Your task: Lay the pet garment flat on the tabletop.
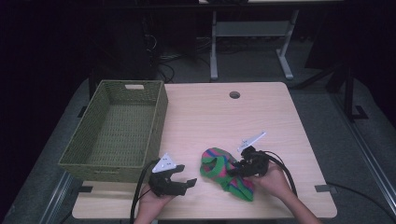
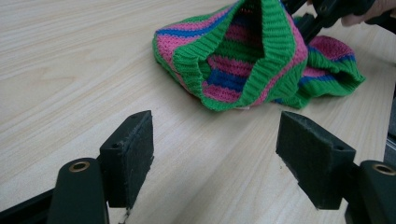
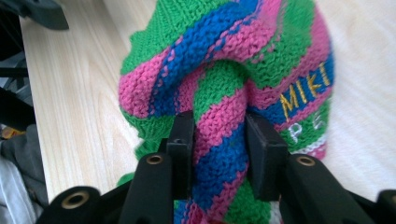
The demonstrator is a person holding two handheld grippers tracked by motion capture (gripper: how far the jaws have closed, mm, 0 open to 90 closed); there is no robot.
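- Far left on the tabletop [image 1: 261, 112] stands your green woven basket [image 1: 119, 161], and nothing lies inside it, so if the knitwear is bound for there, that step is not yet done.
- Your left tongs [image 1: 183, 176] hover low over the wood just right of the basket's near corner, jaws spread wide with nothing between them; the left gripper view looks straight across at the garment's open ribbed cuff.
- Next comes the striped knit piece [image 1: 223, 169], green, pink and blue, bunched on the tabletop near the front edge, between your two hands.
- Your right tongs [image 3: 219, 140] come at it from the right, and the right gripper view shows a thick fold of the knit pinched between the pads [image 3: 183, 140], jaws part-way closed on it.
- I judge you are early on: one grip is made, the other is still to come, and the lift or carry lies ahead.
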